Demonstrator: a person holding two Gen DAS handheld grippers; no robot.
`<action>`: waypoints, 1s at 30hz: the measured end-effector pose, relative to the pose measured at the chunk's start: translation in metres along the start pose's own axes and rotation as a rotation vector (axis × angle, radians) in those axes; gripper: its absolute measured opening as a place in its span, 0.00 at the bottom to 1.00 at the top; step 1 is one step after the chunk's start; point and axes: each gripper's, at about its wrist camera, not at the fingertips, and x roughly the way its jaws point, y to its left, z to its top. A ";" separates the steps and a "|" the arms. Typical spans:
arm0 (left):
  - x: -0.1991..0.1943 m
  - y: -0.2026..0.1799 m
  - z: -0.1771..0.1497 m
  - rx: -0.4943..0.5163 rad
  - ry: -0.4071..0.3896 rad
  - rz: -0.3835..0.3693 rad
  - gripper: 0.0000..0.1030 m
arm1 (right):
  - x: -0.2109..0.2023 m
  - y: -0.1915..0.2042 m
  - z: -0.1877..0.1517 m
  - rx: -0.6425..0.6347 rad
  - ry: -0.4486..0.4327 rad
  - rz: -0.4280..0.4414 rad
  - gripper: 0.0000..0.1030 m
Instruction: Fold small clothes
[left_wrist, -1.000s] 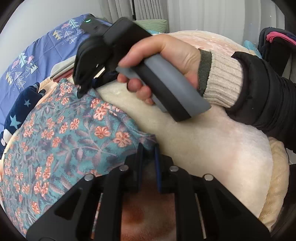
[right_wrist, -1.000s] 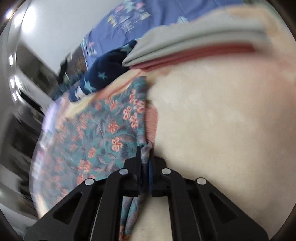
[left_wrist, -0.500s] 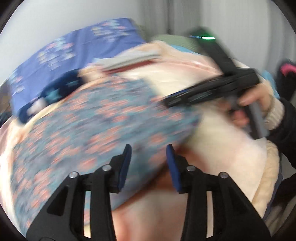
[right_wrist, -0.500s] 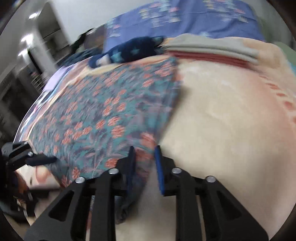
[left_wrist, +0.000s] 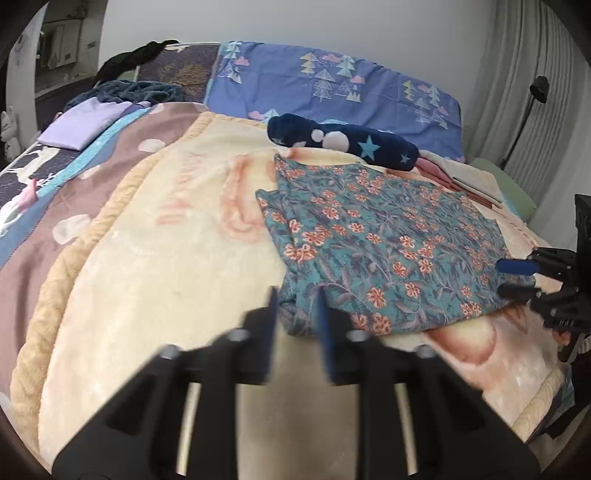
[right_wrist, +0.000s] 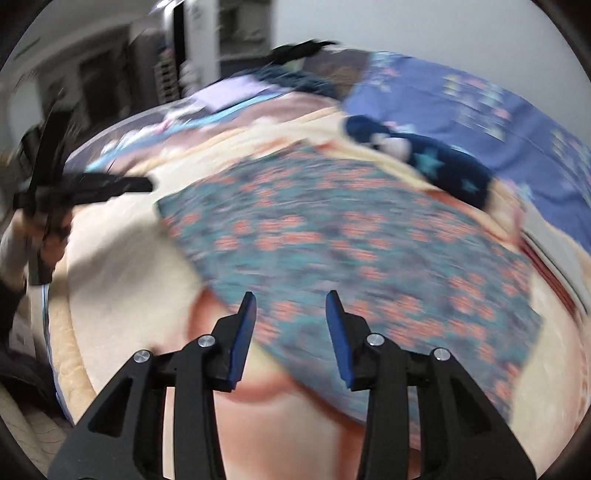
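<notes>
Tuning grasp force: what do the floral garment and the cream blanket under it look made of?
Floral garment: thin, matte woven fabric, probably cotton or rayon; it lies flat with crisp folded edges. Cream blanket: plush fleece, likely synthetic; soft sheen and a thick ribbed border.

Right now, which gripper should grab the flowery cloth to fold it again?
Probably left: the left hand-held gripper is open at the teal floral fabric garment's near corner; the right hand-held gripper sits beside its far edge.

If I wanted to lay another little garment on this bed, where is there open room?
The widest bare patch is the cream blanket left of the floral garment, out to its braided edge. It is crowded behind and right: the navy star bundle, the folded stack and the right gripper.
</notes>
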 end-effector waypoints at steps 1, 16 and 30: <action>0.002 0.000 0.000 0.016 0.005 -0.007 0.47 | 0.002 0.008 0.002 -0.011 0.004 0.014 0.38; 0.079 0.004 0.035 0.019 0.121 -0.269 0.27 | 0.004 0.010 -0.012 0.104 0.084 -0.040 0.49; 0.039 0.004 0.030 0.005 0.002 -0.317 0.04 | 0.025 0.043 0.001 0.028 0.089 0.012 0.51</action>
